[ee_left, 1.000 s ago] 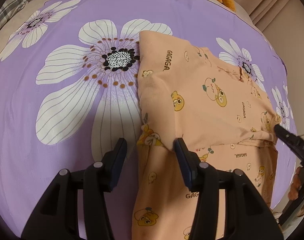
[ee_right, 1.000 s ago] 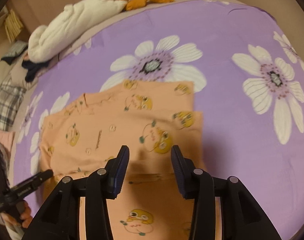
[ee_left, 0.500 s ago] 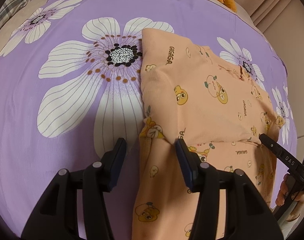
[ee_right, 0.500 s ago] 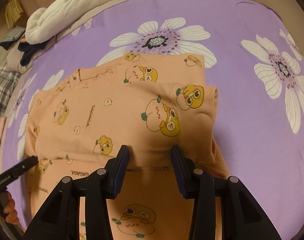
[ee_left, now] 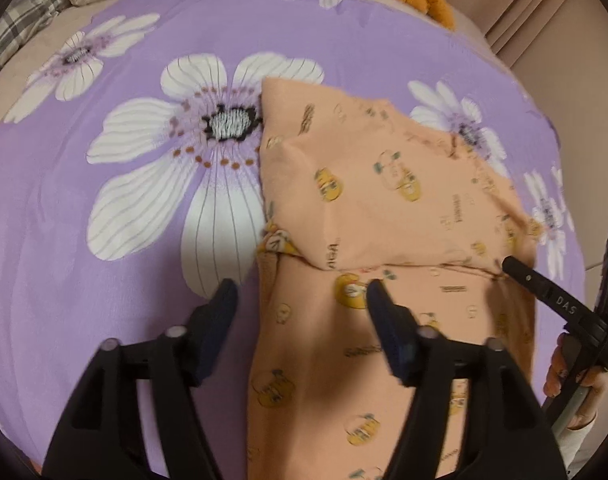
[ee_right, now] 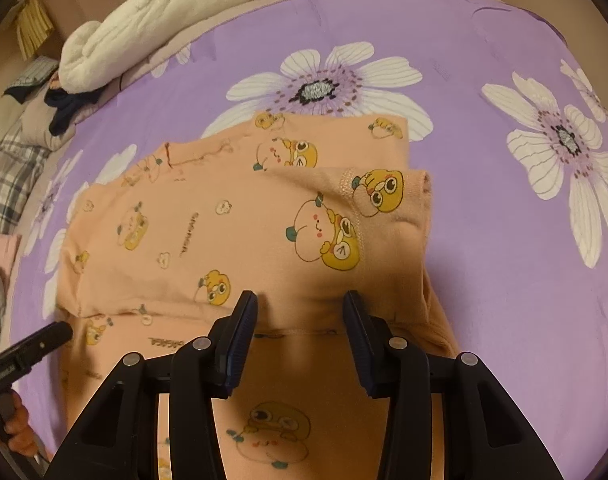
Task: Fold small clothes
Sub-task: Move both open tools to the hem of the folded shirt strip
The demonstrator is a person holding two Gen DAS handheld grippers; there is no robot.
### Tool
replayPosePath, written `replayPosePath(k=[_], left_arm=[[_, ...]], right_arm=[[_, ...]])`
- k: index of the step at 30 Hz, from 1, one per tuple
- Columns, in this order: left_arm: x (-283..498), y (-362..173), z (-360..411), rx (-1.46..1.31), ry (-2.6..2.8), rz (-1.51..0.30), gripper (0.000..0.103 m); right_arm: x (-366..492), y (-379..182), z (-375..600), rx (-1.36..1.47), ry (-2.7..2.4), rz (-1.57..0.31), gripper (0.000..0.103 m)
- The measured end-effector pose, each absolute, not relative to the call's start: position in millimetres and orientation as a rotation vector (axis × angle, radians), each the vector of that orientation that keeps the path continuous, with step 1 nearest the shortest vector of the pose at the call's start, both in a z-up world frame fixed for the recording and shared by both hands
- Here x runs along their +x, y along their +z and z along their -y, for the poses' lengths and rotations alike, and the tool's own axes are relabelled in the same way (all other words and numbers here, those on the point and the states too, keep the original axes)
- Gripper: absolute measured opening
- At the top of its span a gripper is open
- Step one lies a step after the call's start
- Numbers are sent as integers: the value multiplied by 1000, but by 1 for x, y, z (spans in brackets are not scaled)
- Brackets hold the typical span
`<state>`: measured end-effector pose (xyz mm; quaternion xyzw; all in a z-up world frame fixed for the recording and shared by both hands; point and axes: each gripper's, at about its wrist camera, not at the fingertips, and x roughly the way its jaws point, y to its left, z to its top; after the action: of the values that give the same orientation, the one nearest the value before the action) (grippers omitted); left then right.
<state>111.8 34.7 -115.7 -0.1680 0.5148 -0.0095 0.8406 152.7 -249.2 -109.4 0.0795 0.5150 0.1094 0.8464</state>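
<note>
purple flowered bedsheet [ee_left: 84, 240] fills both views, with the peach garment [ee_left: 384, 200] lying on it, its top half doubled down over the lower half. since a second ago the left gripper [ee_left: 300, 300] has lifted and its jaws are opening, nothing between the pads, so it has let the folded edge go; the fold looks laid. the right gripper [ee_right: 300, 312] stands half apart over the fold's edge at 6 o'clock; cloth may lie between its pads, but i cannot tell a grip. only the right view shows the cuff [ee_right: 388, 192] at 2 o'clock and the white bundle [ee_right: 144, 28] at 11; only the left view shows the garment's left edge.
</note>
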Motion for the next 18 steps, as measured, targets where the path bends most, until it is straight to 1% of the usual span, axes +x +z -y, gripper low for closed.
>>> replayPosePath(k=[1, 2, 3, 7, 9, 11, 14, 18], left_arm=[[108, -110, -35, -356, -23, -1071, 78], [105, -105, -34, -356, -25, -1058, 85], [100, -99, -34, -358, -27, -1042, 88], [81, -83, -33, -371, -41, -1003, 95], [72, -81, -34, -375, -46, -1000, 96], [65, -84, -33, -388, -53, -1013, 96], [53, -96, -34, -422, -73, -1049, 96], [41, -115, -36, -438, -76, -1108, 95]], right_arm=[[149, -104, 252, 169, 229, -1075, 49], [145, -98, 254, 159, 217, -1060, 60], [141, -92, 257, 144, 202, -1040, 67], [124, -68, 271, 132, 197, -964, 70], [116, -60, 280, 149, 204, -945, 80], [107, -55, 289, 165, 210, -928, 83], [94, -54, 298, 182, 218, -923, 84], [75, -66, 310, 165, 203, -946, 84]])
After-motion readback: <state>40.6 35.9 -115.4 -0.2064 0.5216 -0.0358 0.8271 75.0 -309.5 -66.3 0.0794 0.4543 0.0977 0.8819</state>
